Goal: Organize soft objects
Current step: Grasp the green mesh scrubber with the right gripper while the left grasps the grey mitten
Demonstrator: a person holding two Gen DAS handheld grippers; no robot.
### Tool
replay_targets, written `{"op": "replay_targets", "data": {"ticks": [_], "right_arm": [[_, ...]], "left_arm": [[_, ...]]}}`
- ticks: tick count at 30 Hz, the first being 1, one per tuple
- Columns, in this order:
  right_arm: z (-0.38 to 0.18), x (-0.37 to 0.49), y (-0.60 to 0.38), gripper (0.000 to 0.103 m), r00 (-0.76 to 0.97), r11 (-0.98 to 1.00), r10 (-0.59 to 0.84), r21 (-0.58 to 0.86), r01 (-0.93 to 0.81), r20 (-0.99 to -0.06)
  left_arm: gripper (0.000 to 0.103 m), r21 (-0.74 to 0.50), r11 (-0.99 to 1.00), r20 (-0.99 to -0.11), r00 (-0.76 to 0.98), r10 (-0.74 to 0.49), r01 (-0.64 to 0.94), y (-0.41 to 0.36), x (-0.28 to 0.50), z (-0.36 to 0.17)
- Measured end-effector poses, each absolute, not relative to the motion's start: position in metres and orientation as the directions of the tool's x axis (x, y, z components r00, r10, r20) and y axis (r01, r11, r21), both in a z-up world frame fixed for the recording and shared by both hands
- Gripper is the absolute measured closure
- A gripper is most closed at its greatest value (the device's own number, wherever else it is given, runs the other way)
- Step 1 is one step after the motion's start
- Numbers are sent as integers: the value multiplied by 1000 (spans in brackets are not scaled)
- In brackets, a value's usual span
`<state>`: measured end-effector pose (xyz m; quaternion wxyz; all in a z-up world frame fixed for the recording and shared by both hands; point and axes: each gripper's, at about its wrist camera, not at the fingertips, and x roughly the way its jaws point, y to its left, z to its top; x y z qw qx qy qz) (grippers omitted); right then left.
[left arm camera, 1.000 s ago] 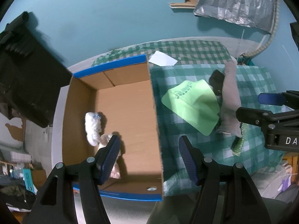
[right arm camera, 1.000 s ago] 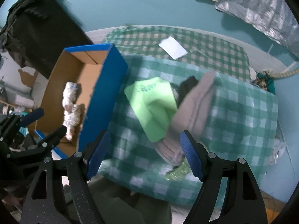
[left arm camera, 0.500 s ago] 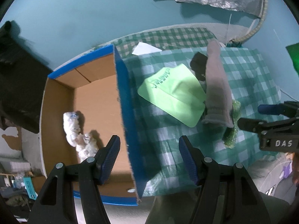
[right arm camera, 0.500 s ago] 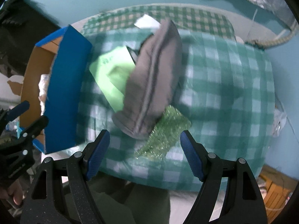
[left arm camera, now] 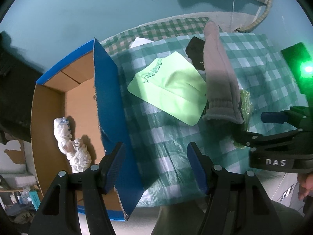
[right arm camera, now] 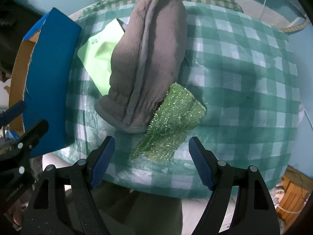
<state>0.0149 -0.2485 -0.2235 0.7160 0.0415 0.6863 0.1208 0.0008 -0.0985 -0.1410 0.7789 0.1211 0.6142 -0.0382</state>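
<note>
Fleecy grey mitten (right arm camera: 148, 58), ribbed at the cuff, lying on the green-checked plastic tabletop (right arm camera: 244, 74), overlapping a smooth lime cloth (left arm camera: 170, 90) and a glittery green scrubber (right arm camera: 172, 125). Cardboard box (left arm camera: 109, 105), blue outside, just beside, holding a crumpled white bag (left arm camera: 72, 143). Right tongs (right arm camera: 151, 160) wide open, empty, above the scrubber. Left tongs (left arm camera: 155, 168) open, empty, over the box wall.

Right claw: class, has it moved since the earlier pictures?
Yes. The right claw has come down toward the table, now framing the glittery green cloth beside the grey mitt.

Teal floor (left arm camera: 78, 19), green checked tablecloth (right arm camera: 244, 78)
</note>
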Motion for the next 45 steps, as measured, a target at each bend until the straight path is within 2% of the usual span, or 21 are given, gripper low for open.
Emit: {"op": "replay_targets", "data": {"ticks": [9, 10, 11, 15, 16, 22, 29, 45], "right_arm": [[-251, 15, -241, 25, -23, 979, 157, 158, -131, -987], [-253, 15, -242, 29, -26, 979, 151, 153, -133, -988], [-256, 16, -241, 40, -25, 980, 147, 149, -133, -989], [-261, 17, -247, 73, -30, 974, 188, 191, -121, -982], [-260, 18, -250, 84, -30, 973, 191, 193, -127, -981], [-260, 19, -273, 88, -11, 976, 181, 181, -125, -983], [-259, 32, -308, 88, 21, 979, 188, 185, -87, -982], [-248, 63, -347, 88, 71, 968, 236, 229, -101, -969]], "left_arm": [[37, 148, 968, -968, 231, 100, 201, -98, -3, -144], [37, 150, 968, -968, 229, 102, 202, -98, -3, -144], [37, 152, 968, -968, 228, 105, 202, -98, -3, -145], [37, 156, 967, -968, 224, 110, 202, -100, -2, -146], [37, 156, 967, -968, 224, 110, 202, -100, -2, -146], [36, 129, 969, -972, 222, 81, 209, -108, 5, -147], [24, 53, 976, -975, 224, 4, 210, -124, 18, -146], [22, -79, 985, -981, 164, -104, 155, -154, 56, -165]]}}
